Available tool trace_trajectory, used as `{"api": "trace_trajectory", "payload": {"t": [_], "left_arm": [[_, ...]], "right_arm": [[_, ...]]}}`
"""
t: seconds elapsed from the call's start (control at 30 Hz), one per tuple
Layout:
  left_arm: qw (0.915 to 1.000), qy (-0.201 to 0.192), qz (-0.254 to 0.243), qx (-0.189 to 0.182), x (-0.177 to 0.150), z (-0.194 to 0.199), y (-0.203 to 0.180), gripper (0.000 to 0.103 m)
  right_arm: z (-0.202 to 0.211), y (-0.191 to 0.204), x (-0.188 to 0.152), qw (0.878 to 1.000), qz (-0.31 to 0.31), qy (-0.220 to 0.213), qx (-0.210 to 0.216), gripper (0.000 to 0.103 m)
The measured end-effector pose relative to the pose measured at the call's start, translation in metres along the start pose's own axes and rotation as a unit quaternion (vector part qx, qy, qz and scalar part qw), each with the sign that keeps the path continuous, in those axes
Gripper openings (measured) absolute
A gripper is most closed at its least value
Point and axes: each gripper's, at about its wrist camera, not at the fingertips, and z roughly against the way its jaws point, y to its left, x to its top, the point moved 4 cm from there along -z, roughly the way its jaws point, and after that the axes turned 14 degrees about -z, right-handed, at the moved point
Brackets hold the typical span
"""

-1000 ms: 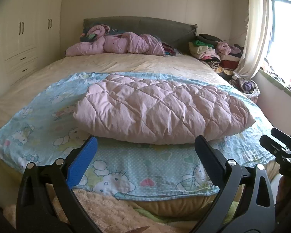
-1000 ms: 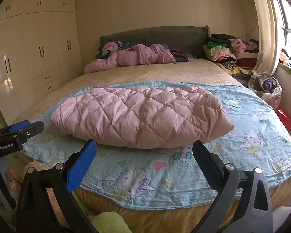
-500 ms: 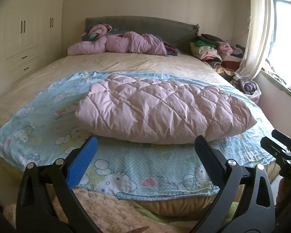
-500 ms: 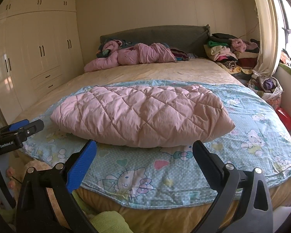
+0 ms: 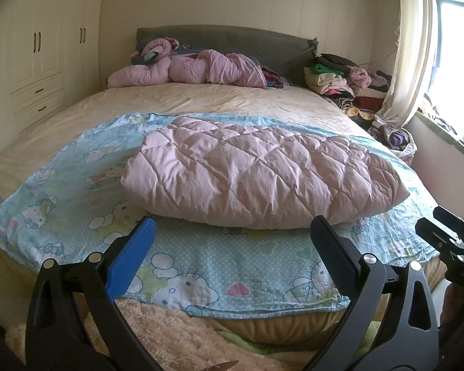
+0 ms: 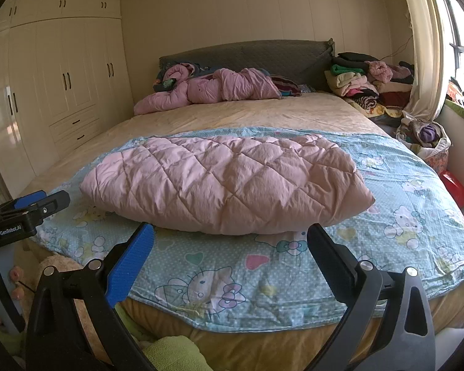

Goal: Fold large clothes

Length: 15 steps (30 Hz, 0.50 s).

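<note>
Left gripper (image 5: 232, 235) held at the foot of the bed, jaws spread wide and gripping nothing; blue pad on one finger, black on the other. Right gripper (image 6: 230, 235) likewise spread wide and empty, level with the near mattress edge. Beyond both sets of fingertips, apart from them and untouched: folded pink quilted garment (image 5: 259, 176) (image 6: 225, 185), puffy and cushion-shaped, lying flat across the middle of a light-blue cartoon-print sheet (image 5: 201, 262) (image 6: 402, 232). Sheet spread over the near half of a bed (image 5: 232, 99) with a beige cover and grey headboard (image 6: 247, 52). At the head end, crumpled pink clothing (image 5: 201, 71) in a loose heap. To the right of the bed, stacked folded clothes (image 6: 362, 83); nearer the window, a basket (image 6: 430, 142) holding dark and purple items, contents otherwise indistinct. Cream wardrobe (image 6: 62, 71) along the left wall. Opposite gripper visible only in part at each frame edge. Fluffy beige and green fabrics under the grippers cut off by the lower border, identity unclear.
</note>
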Motion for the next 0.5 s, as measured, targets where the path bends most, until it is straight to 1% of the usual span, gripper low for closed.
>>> {"api": "trace_trajectory", "payload": {"t": [0.5], "left_arm": [[1.0, 0.0, 0.0, 0.0, 0.0004, 0.0005, 0.0005, 0.094]], "right_arm": [[-0.0012, 0.0004, -0.0017, 1.0, 0.002, 0.005, 0.0, 0.099]]}}
